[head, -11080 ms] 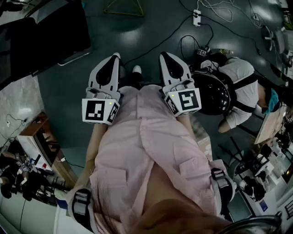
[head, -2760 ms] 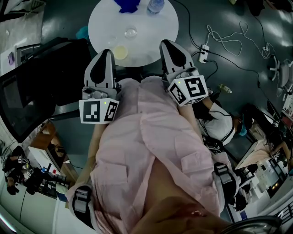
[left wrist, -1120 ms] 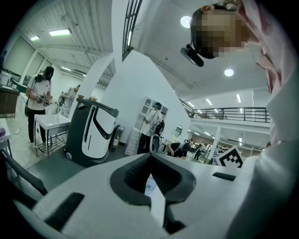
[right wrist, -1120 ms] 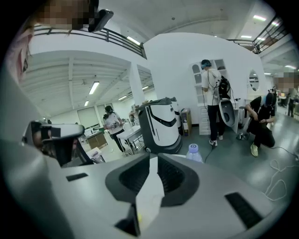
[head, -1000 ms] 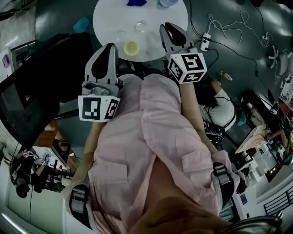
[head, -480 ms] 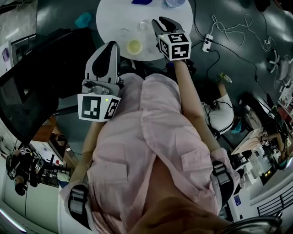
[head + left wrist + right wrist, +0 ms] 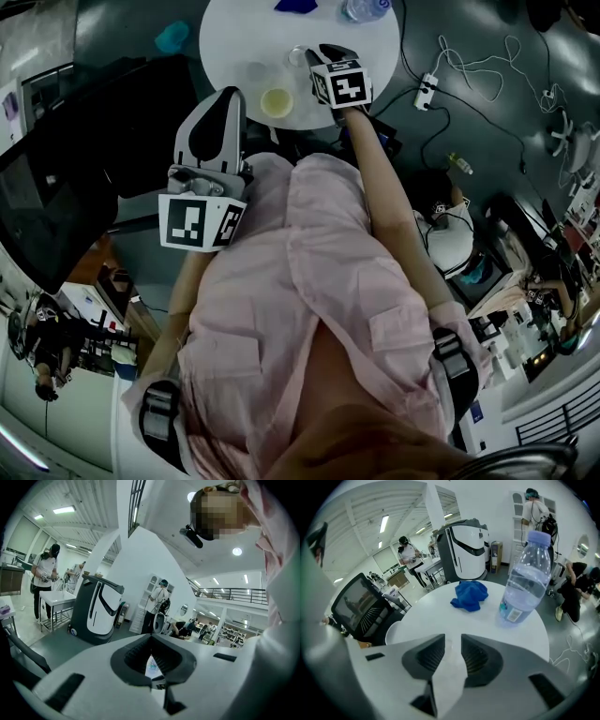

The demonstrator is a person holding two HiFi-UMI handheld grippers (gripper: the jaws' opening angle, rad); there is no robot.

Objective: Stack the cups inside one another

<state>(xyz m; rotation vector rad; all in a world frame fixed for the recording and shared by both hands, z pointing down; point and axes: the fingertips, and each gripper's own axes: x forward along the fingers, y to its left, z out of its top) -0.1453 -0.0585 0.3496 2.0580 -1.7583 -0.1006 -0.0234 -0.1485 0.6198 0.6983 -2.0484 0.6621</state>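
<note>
Reaching over the near edge of the round white table (image 7: 228,33), the right gripper (image 7: 322,52) has just been opening its jaws, with only bare table top clearly between them and free surface ahead. The left gripper (image 7: 232,94), short of the table, is closed and empty. A yellowish cup (image 7: 276,100) and a clear cup (image 7: 298,56) stand unstacked near that edge.

On the round white table (image 7: 225,37), a crumpled blue cloth (image 7: 470,595) is blocking twelve o'clock, a clear plastic water bottle (image 7: 525,578) one o'clock and a yellowish plastic cup (image 7: 276,100) seven o'clock; bare tabletop is lying open between them.
</note>
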